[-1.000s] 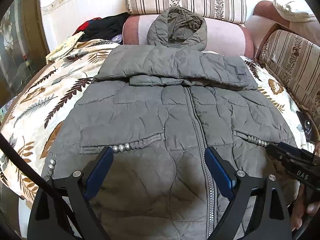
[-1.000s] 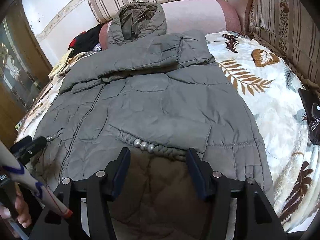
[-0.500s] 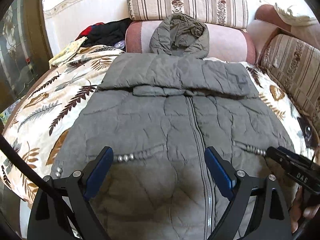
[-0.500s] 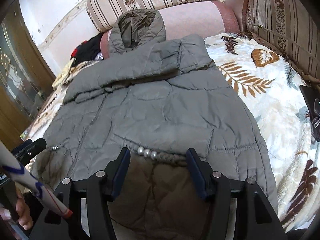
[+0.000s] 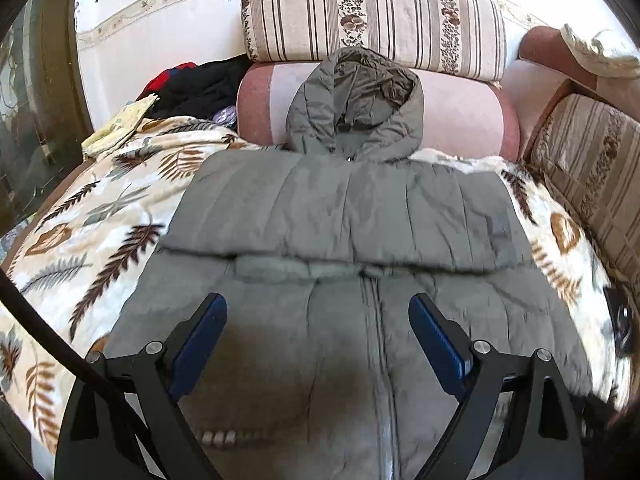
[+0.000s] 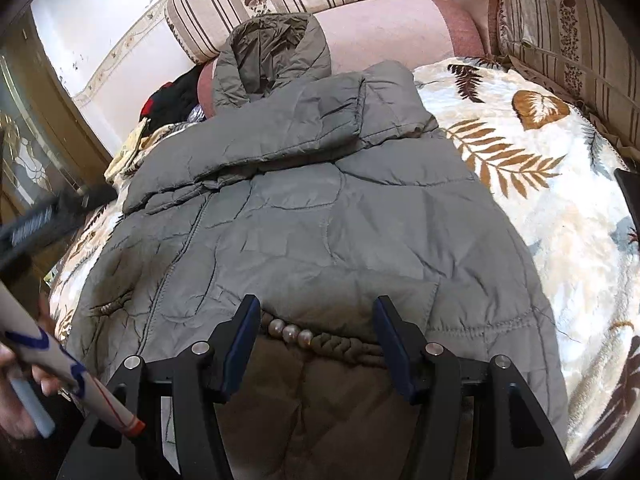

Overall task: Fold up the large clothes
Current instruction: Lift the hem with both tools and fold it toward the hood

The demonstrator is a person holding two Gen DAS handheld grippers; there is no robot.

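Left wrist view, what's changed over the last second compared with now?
The left tool has travelled up the grey jacket, from the pearl-trimmed pockets toward the folded sleeves, open and holding nothing. The right tool stayed open over the pocket pearls; the jacket lies as before.

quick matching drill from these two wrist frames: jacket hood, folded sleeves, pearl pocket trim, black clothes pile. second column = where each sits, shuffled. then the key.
1. hood
2. folded sleeves
3. pearl trim
4. black clothes pile

A. between the right gripper's fingers in its view
B. propped against the pink bolster
C. far left corner by the wall
D. laid across the jacket's chest

Pairs: 1-B, 2-D, 3-A, 4-C
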